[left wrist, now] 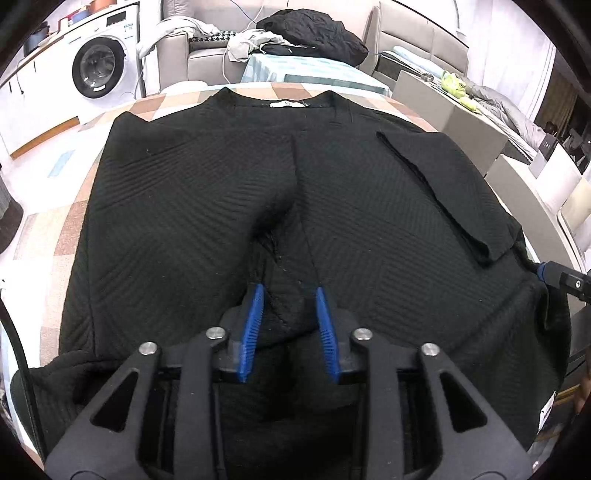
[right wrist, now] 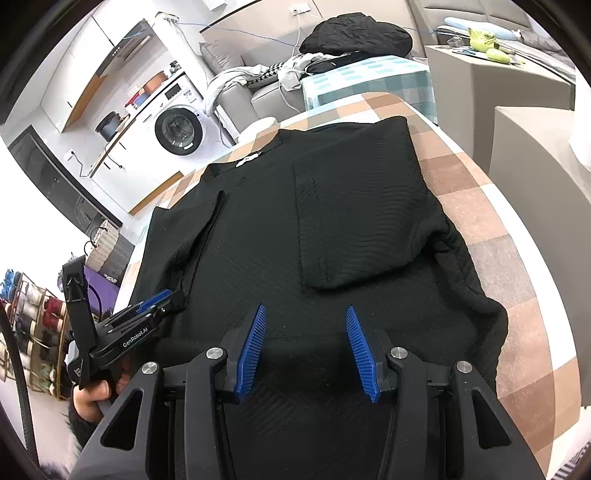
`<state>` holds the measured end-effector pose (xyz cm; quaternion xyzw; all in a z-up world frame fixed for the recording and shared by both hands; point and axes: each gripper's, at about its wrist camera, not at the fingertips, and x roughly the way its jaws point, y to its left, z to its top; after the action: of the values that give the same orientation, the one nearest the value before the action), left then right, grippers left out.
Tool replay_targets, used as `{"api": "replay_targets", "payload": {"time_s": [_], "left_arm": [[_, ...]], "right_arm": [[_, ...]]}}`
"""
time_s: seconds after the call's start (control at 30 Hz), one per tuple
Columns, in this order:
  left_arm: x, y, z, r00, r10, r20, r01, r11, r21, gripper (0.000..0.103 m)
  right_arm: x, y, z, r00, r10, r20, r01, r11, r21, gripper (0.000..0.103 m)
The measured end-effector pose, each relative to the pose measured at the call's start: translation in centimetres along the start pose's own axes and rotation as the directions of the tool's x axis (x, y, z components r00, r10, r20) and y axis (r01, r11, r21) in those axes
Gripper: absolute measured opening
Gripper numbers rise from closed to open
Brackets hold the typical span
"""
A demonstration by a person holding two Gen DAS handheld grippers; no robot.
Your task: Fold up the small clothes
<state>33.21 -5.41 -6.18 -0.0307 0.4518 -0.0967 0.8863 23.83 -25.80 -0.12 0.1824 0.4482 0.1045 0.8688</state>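
A black ribbed garment (left wrist: 207, 206) lies spread flat on the checked table (left wrist: 55, 236), neck label at the far edge. Both sleeves are folded in over the body; the right one (left wrist: 443, 192) lies diagonally. In the right wrist view the garment (right wrist: 258, 251) fills the middle, with a folded panel (right wrist: 362, 214) on its right half. My left gripper (left wrist: 290, 291) sits low over the near hem with fabric bunched between its partly open blue fingers. It shows in the right wrist view (right wrist: 159, 299) at the hem's left corner. My right gripper (right wrist: 304, 314) is open and empty over the near hem.
A washing machine (left wrist: 99, 66) stands at the back left. A sofa with a black bundle (left wrist: 314, 33) and loose clothes is behind the table. Grey blocks (right wrist: 498, 85) stand to the right of the table. A shoe rack (right wrist: 33, 332) is at the left.
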Motion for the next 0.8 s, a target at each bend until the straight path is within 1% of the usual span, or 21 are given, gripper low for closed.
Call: {"api": "replay_targets", "payload": {"time_s": [0.1,0.13,0.17,0.2,0.23,0.33,0.37,0.43,0.47,0.53,0.57,0.6,0.63,0.67,0.73,0.8], "left_arm": [[0.3,-0.7,0.1,0.999,0.032,0.011,-0.032,0.999,0.033,0.031],[0.2,-0.7,0.1,0.999,0.039,0.016,-0.039,0.998,0.038,0.018],[0.1,-0.7,0.0,0.999,0.036,0.027,-0.037,0.999,0.036,0.011],[-0.2,-0.5,0.0,0.999,0.018,0.037,-0.019,0.999,0.027,0.006],[-0.7,-0.1,-0.1,0.999,0.001,0.052,-0.001,1.0,0.007,0.005],[-2.1,0.1,-0.4,0.995,-0.014,0.095,0.013,1.0,0.007,0.004],[-2.8,0.1,-0.7,0.993,-0.033,0.111,0.032,0.999,0.003,0.004],[-3.9,-0.1,-1.1,0.99,-0.053,0.127,0.051,0.999,0.016,0.004],[-4.3,-0.2,-1.4,0.99,-0.049,0.133,0.045,0.999,0.031,0.005],[-4.5,-0.1,-1.8,0.991,-0.066,0.117,0.063,0.998,0.025,0.005],[-4.4,0.1,-2.0,0.993,-0.079,0.089,0.079,0.997,0.009,0.006],[-4.3,0.2,-2.1,0.995,-0.075,0.069,0.076,0.997,-0.006,0.011],[-4.3,0.4,-2.2,0.995,-0.078,0.054,0.079,0.997,-0.02,0.018],[-4.5,0.5,-2.4,0.995,-0.085,0.054,0.086,0.996,-0.027,0.023],[-5.1,0.8,-2.6,0.994,-0.081,0.069,0.084,0.996,-0.042,0.048],[-5.9,1.5,-2.6,0.993,-0.075,0.089,0.081,0.995,-0.064,0.055]], "right_arm": [[-0.1,0.0,-0.2,1.0,0.005,0.001,-0.005,1.0,0.002,0.047],[-0.2,0.0,-0.2,1.0,0.003,0.004,-0.003,1.0,0.003,0.047],[-0.3,0.1,-0.2,1.0,0.005,0.007,-0.005,1.0,0.005,0.047],[-0.4,0.1,-0.2,1.0,0.008,0.006,-0.009,1.0,0.006,0.047],[-0.4,0.1,-0.3,1.0,0.01,0.006,-0.01,1.0,0.005,0.047],[-0.2,0.1,-0.3,1.0,0.013,0.001,-0.013,1.0,0.003,0.047],[-0.2,0.1,-0.3,1.0,0.015,-0.002,-0.015,1.0,0.005,0.047],[0.0,0.1,-0.3,1.0,0.017,-0.005,-0.017,1.0,0.007,0.047],[0.1,0.1,-0.3,1.0,0.019,-0.006,-0.018,1.0,0.008,0.047],[0.2,0.2,-0.3,1.0,0.017,-0.012,-0.017,1.0,0.002,0.047],[0.3,0.2,-0.2,1.0,0.013,-0.014,-0.013,1.0,0.001,0.047],[0.4,0.1,-0.2,1.0,0.013,-0.018,-0.012,1.0,0.002,0.047],[0.3,0.1,-0.1,1.0,0.012,-0.017,-0.012,1.0,0.003,0.047],[0.2,0.1,-0.1,1.0,0.006,-0.014,-0.006,1.0,0.005,0.047],[0.0,-0.1,0.0,1.0,0.005,-0.009,-0.005,1.0,0.007,0.047],[-0.5,-0.3,0.2,1.0,-0.005,0.004,0.005,1.0,0.006,0.05]]}}
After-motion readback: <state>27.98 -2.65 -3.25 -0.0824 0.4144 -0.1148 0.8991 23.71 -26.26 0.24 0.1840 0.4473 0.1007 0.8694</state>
